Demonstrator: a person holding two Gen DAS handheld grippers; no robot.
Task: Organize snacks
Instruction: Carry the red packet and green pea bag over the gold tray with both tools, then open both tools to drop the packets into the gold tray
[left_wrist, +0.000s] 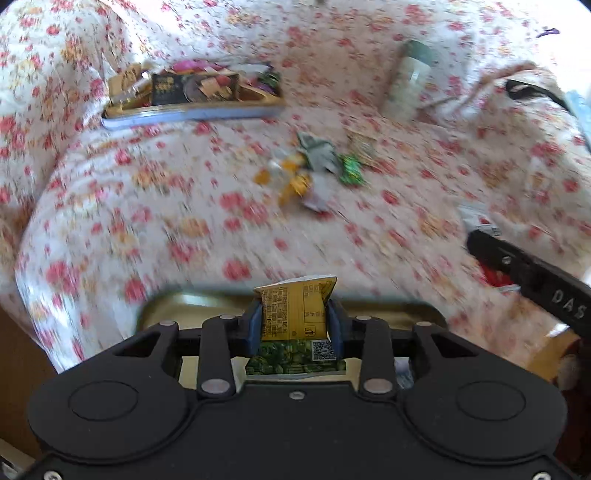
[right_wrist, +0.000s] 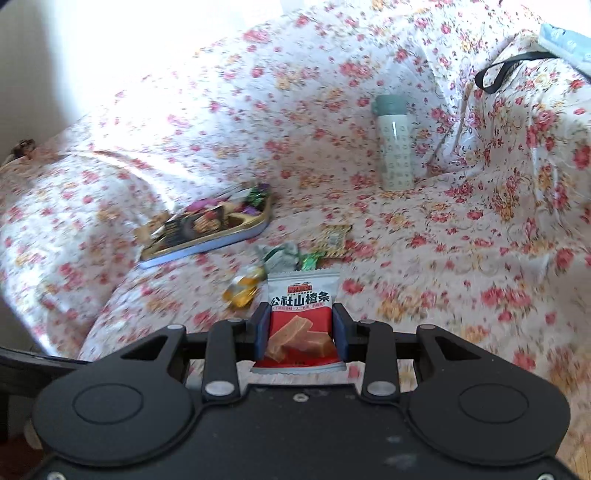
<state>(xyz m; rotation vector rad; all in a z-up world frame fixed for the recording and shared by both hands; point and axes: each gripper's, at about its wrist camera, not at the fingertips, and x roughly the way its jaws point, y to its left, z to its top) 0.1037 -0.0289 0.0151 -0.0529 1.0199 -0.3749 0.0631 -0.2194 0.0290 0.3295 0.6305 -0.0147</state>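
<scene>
Now each gripper clamps a snack packet, details perhaps blurred.

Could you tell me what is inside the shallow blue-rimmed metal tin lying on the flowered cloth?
The shallow blue-rimmed metal tin holds a heap of wrapped snacks: a dark packet, purple and green foil sweets, tan wrappers. Whatever lies beneath that top layer is covered, and blur hides labels.

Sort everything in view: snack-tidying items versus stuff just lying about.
Job: yellow-green snack packet in left tool; red hawthorn-strip packet in right tool; loose candies; snack tray.
Lying about: water bottle; black strap.
</scene>
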